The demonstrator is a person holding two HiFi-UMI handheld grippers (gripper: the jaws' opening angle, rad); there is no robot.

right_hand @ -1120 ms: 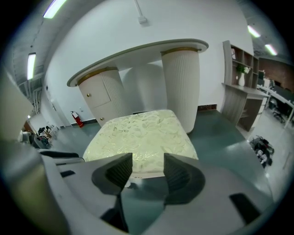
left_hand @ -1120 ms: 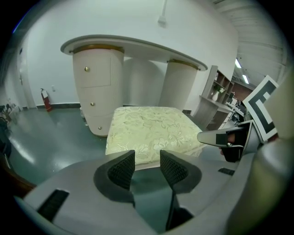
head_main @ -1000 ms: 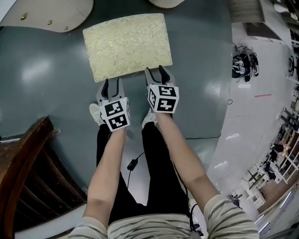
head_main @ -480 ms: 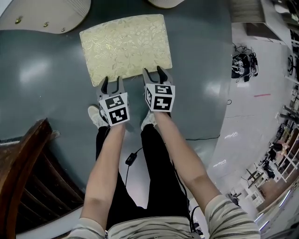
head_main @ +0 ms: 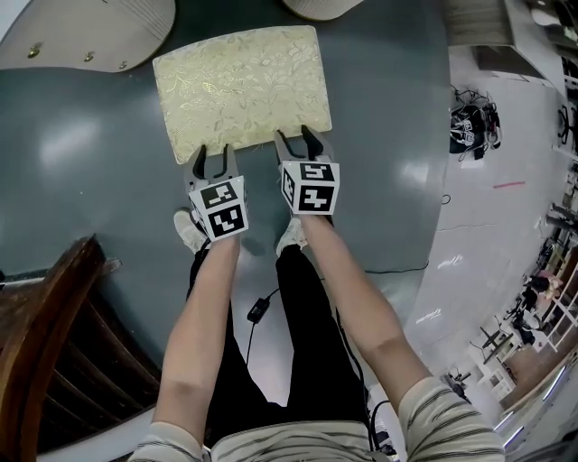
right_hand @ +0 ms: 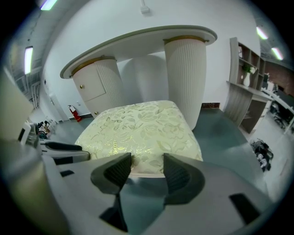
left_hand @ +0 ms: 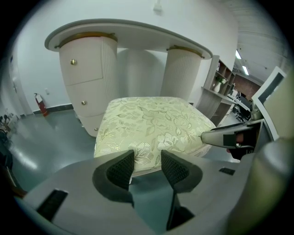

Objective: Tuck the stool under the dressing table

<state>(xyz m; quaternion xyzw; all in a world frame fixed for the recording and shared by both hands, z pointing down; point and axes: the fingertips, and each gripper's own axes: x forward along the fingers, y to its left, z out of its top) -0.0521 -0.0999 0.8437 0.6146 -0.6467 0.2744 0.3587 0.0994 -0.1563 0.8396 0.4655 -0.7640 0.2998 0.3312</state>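
Note:
The stool (head_main: 239,86) has a pale gold floral cushion and stands on the grey floor, just in front of the white dressing table (head_main: 81,27). My left gripper (head_main: 213,153) is open at the left part of the cushion's near edge. My right gripper (head_main: 297,137) is open at the right part of that edge. In the left gripper view, the stool (left_hand: 151,121) lies just beyond the left gripper (left_hand: 143,160), under the dressing table (left_hand: 128,36). The right gripper view shows the same: the stool (right_hand: 138,126) sits past the right gripper (right_hand: 143,163), whose pads do not press on it.
A dark wooden chair (head_main: 54,343) stands at the lower left. The person's shoes (head_main: 190,230) are right behind the grippers, and a cable (head_main: 257,311) trails on the floor. A black bag (head_main: 470,122) lies to the right. Shelves (right_hand: 248,87) line the right wall.
Both grippers have moved forward and down to the stool's near edge, so their fingertips now overlap the cushion. The stool has not moved.

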